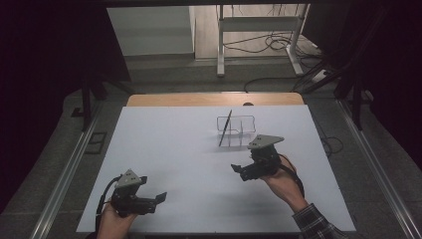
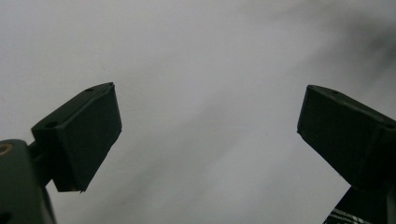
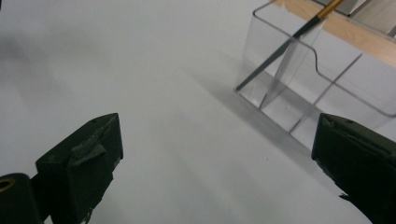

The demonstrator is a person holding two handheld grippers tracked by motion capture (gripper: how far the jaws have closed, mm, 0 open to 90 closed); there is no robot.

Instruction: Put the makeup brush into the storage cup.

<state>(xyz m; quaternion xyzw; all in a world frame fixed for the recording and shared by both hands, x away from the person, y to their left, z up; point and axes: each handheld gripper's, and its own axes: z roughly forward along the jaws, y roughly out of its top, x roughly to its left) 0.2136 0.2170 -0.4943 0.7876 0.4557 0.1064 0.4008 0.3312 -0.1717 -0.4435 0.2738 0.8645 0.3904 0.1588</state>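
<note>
A clear plastic organizer (image 1: 238,130) with divided compartments stands on the white table (image 1: 174,149), right of centre. A thin dark stick with a golden end (image 1: 225,128) leans in its left compartment. The right gripper view shows the organizer (image 3: 322,79) and the stick (image 3: 289,39) close ahead and to the right. My right gripper (image 1: 239,171) hovers just in front of the organizer, open, nothing between its jaws (image 3: 215,163). My left gripper (image 1: 158,199) rests near the table's front left, open and empty, facing bare white surface (image 2: 210,140).
A strip of wooden tabletop (image 1: 214,99) shows beyond the white sheet. Past the table stand a white metal frame (image 1: 259,35) and loose cables (image 1: 278,42) on the floor. Metal rails (image 1: 64,174) run along both sides of the table.
</note>
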